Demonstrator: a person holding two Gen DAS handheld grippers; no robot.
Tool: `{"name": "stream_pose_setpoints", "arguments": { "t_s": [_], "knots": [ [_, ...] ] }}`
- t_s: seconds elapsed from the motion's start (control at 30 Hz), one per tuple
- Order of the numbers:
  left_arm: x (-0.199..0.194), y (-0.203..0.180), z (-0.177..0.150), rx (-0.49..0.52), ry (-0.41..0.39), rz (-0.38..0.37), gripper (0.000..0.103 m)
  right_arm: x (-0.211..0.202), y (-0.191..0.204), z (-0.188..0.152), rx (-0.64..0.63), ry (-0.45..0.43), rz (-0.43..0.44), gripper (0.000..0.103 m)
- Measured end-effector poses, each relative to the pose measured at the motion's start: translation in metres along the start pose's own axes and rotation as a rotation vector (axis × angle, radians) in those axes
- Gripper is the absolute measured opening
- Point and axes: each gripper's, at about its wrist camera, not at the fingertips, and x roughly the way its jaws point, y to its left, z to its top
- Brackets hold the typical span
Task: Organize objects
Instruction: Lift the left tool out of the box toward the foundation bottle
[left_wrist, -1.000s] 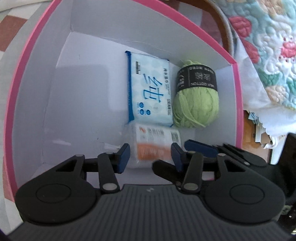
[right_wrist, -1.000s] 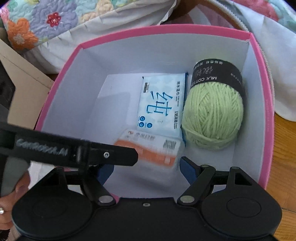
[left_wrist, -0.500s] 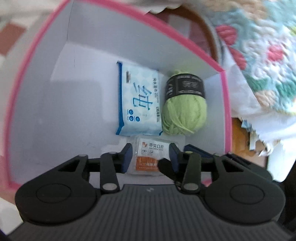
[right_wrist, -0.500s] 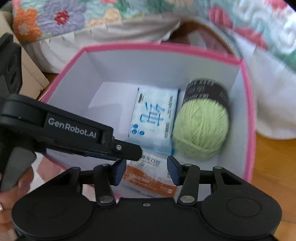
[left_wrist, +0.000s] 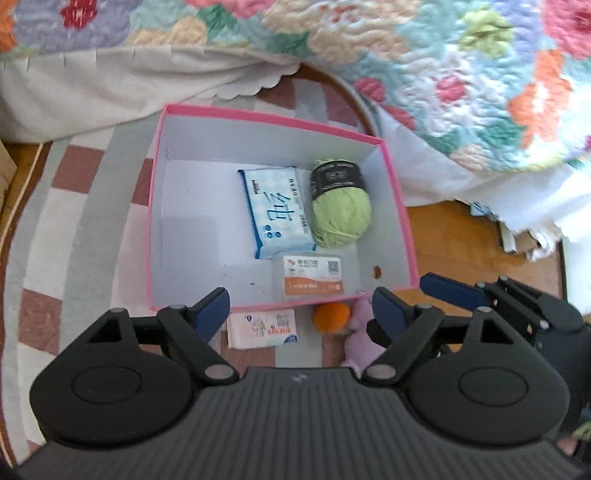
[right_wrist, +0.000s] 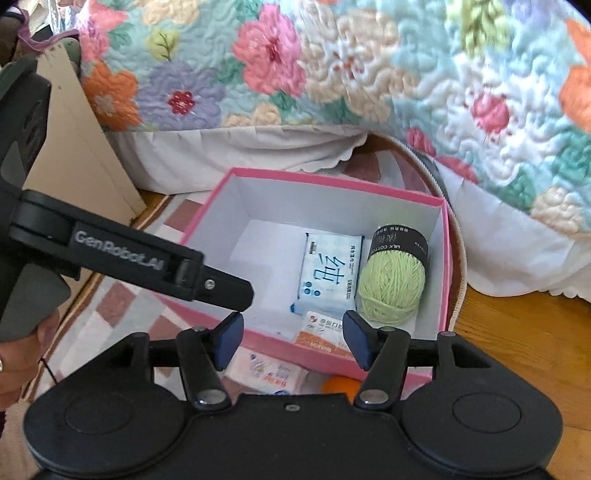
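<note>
Pink box sits on striped rug, holding blue wipes pack, green yarn ball w/ black band, orange-white packet. Left gripper & right gripper: jaws opening, both empty, above box's near edge.

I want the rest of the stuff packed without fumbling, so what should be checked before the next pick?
1. Left gripper empty, jaws opening: ok.
2. Right gripper empty, jaws opening: ok.
3. Pink box has free floor on its left side: ok.
4. Yarn ball, blue wipes pack, orange-white pack inside the box: ok.
5. White tissue pack and orange ball packed: not ok, both outside on the rug.
6. Purple item graspable: cannot tell, partly hidden.
</note>
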Motion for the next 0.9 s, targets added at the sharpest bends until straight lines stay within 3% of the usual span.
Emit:
{"name": "stream_pose_setpoints", "arguments": {
  "t_s": [0.37,0.67,0.9],
  "knots": [
    [-0.08,-0.023,-0.035,0.155,-0.056,0.02,0.087,-0.077,0.02,-0.011,-0.03,-0.052,0.013,0.077],
    [-0.115,-0.037,-0.087,0.237,-0.058,0.023,0.092,-0.118,0.048,-0.061,-0.097,-0.112,-0.02,0.092],
    [-0.118,-0.023,-0.126,0.214,-0.024,-0.017,0.096,-0.13,0.066,-0.11,-0.137,-0.146,-0.09,0.092]
  ]
}}
